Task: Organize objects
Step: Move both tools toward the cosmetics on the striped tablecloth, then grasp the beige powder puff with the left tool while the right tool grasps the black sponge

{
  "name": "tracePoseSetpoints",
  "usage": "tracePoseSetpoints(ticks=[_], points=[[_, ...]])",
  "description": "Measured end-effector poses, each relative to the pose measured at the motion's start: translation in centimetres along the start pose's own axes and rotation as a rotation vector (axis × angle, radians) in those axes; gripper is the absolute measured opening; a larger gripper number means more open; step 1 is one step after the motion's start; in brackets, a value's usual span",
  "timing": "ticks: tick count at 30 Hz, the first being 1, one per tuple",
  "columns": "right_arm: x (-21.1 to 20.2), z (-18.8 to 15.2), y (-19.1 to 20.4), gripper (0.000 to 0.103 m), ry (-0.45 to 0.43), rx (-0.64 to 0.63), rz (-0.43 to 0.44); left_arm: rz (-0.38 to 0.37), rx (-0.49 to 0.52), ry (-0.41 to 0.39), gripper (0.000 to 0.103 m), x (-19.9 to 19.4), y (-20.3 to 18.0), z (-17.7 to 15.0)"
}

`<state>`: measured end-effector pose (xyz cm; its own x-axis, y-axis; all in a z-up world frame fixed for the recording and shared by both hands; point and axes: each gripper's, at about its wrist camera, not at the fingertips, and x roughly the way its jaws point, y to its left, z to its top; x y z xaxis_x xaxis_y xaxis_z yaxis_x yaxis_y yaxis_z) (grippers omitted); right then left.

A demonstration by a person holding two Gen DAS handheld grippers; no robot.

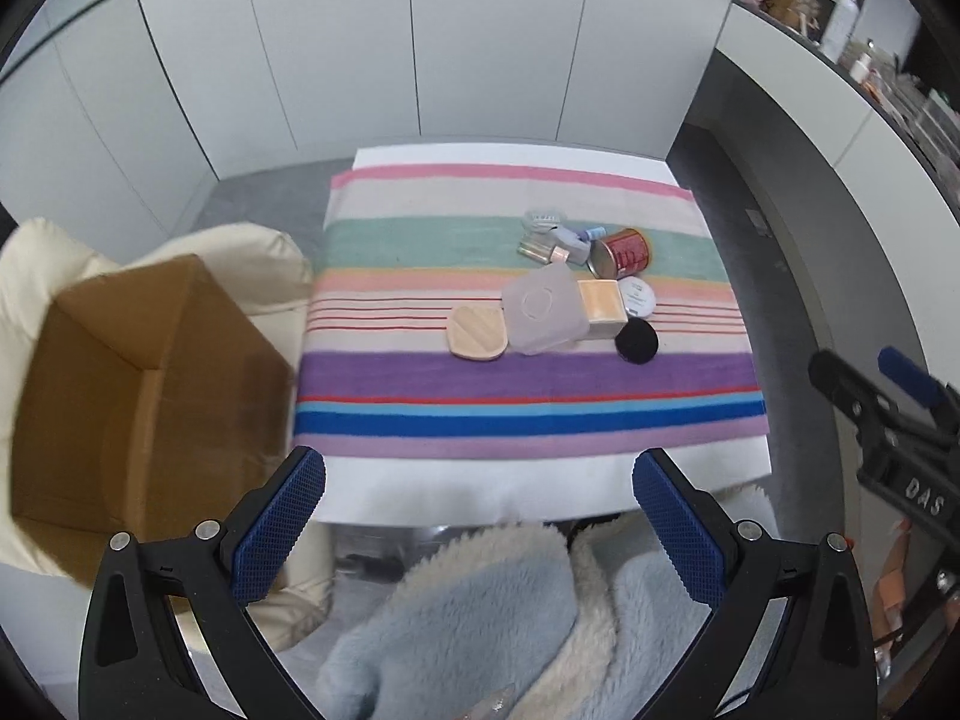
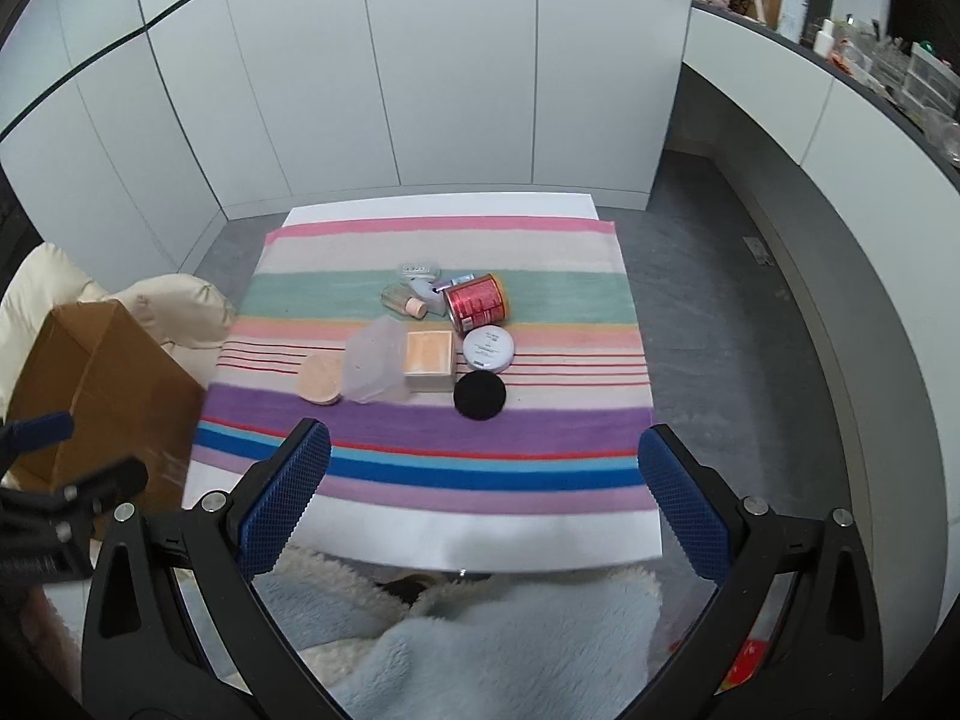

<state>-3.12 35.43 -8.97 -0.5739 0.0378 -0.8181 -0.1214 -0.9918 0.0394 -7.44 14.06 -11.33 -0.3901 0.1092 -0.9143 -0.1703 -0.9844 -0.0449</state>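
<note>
A cluster of small objects lies on a striped cloth (image 1: 420,378) (image 2: 540,432) on a white table: a red can (image 1: 621,252) (image 2: 477,302) on its side, a frosted plastic box (image 1: 540,307) (image 2: 375,369), a peach square case (image 1: 602,303) (image 2: 428,355), a beige puff (image 1: 476,333) (image 2: 320,385), a black round pad (image 1: 636,342) (image 2: 479,395), a white round compact (image 1: 637,295) (image 2: 488,348) and small bottles (image 1: 543,249) (image 2: 408,302). My left gripper (image 1: 479,486) and right gripper (image 2: 483,468) are both open and empty, held before the table's near edge.
An open cardboard box (image 1: 138,396) (image 2: 102,384) stands left of the table on a cream cushion (image 1: 264,264). A fluffy blue-and-cream garment (image 1: 480,612) (image 2: 480,642) lies below the grippers. A cluttered counter (image 2: 870,66) runs along the right.
</note>
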Motion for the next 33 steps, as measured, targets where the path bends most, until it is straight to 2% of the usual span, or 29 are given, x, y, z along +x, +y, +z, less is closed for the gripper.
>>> tracePoseSetpoints(ticks=[3, 6, 9, 13, 16, 20, 25, 27, 33], points=[[2.6, 0.3, -0.7, 0.103, 0.015, 0.003, 0.021, -0.007, 0.018, -0.007, 0.103, 2.9, -0.1, 1.2], [5.9, 0.5, -1.8, 0.103, 0.049, 0.028, 0.048, 0.021, 0.048, 0.015, 0.103, 6.4, -0.4, 2.1], [9.7, 0.5, -2.5, 0.103, 0.075, 0.021, 0.037, 0.004, 0.055, 0.023, 0.103, 10.3, -0.2, 2.8], [14.9, 0.2, -2.5, 0.103, 0.108, -0.041, 0.021, 0.072, 0.092, 0.025, 0.103, 15.9, 0.0, 3.5], [18.5, -0.3, -2.7, 0.103, 0.136, -0.061, 0.036, 0.014, 0.073, 0.039, 0.103, 19.5, 0.2, 3.9], [22.3, -1.1, -3.1, 0.103, 0.178, -0.012, 0.094, 0.015, 0.098, 0.066, 0.103, 23.0, -0.3, 4.0], [25.8, -2.3, -2.4, 0.103, 0.223, -0.026, 0.081, -0.028, 0.009, 0.107, 0.103, 26.5, 0.5, 4.2], [26.6, -2.5, -2.0, 0.103, 0.229, -0.037, 0.076, -0.023, -0.013, 0.101, 0.103, 27.4, 0.8, 4.2], [27.9, -2.5, -1.3, 0.103, 0.229, -0.065, 0.053, 0.021, 0.063, 0.041, 0.103, 28.0, -0.2, 4.4]])
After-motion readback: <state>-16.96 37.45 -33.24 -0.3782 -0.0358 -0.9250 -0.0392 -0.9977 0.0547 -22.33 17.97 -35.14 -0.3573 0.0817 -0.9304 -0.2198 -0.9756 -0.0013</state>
